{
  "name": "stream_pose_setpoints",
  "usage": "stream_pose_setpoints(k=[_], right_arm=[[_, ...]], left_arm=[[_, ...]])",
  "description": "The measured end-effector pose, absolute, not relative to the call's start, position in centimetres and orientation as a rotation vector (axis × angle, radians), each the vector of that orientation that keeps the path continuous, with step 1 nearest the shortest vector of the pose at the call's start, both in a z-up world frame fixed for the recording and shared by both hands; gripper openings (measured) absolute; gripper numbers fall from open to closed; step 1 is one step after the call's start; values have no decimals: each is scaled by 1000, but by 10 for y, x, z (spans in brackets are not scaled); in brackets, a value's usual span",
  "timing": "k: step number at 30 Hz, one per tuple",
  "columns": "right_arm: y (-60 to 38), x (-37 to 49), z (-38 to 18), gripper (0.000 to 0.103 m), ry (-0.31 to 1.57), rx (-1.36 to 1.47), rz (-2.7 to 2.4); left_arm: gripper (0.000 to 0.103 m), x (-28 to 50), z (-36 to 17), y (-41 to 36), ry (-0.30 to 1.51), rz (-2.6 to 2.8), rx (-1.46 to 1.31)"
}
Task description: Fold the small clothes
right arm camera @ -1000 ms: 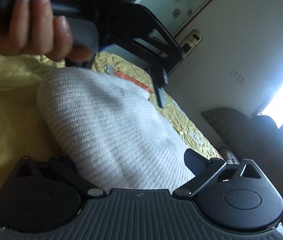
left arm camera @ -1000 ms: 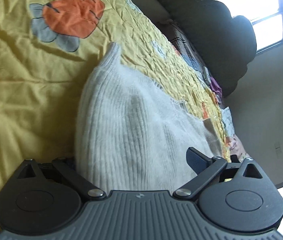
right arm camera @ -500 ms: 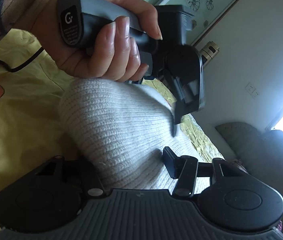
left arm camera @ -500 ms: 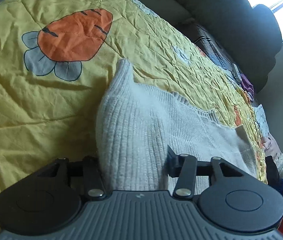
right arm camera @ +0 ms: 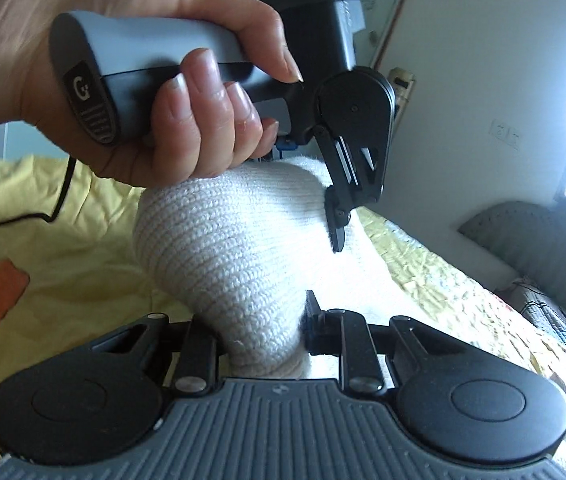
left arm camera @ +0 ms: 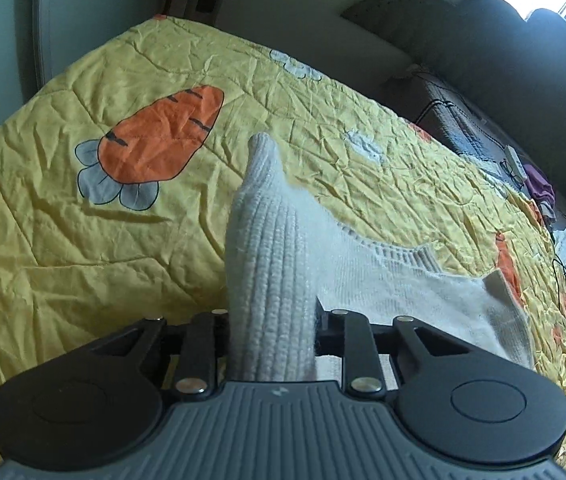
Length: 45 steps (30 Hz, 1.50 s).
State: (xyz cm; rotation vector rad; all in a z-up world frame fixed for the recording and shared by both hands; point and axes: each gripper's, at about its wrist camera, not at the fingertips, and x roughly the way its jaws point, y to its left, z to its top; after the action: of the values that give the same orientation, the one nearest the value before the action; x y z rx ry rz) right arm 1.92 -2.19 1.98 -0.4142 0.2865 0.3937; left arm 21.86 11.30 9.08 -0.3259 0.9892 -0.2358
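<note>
A bunched fold of the white knitted garment (left arm camera: 271, 280) is pinched between the jaws of the left gripper (left arm camera: 273, 320), which are narrow and closing on the wool. A second bunch of the same garment (right arm camera: 235, 248) is gathered in the same way between the closing jaws of the right gripper (right arm camera: 263, 324). In the right wrist view the left gripper (right arm camera: 337, 220) is seen held by a hand (right arm camera: 155, 92) just above the raised knit, with its fingers pointing down into the cloth. The garment is drawn up into a ridge between the two holds, while the rest of it is spread on the yellow quilt (left arm camera: 63, 240), well in from the quilt's far edge and beside the printed carrot (left arm camera: 159, 136). Two separate holds are judged to be taken so that one side of the garment can be lifted evenly and laid over the other. A dark padded headboard (left arm camera: 523, 60) is seen beyond the quilt's far right corner.
</note>
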Motion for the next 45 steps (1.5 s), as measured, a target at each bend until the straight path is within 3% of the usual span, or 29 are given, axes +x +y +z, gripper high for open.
stream_pose_setpoints(k=[21,45], right_arm=[[-126,-14,52,23,237,-184,263],[-267,-6,3,23,392,383,224]], left_arm=[[24,174,166,-29,843,-262,-184],[24,166,114,-223,948,-378,41]])
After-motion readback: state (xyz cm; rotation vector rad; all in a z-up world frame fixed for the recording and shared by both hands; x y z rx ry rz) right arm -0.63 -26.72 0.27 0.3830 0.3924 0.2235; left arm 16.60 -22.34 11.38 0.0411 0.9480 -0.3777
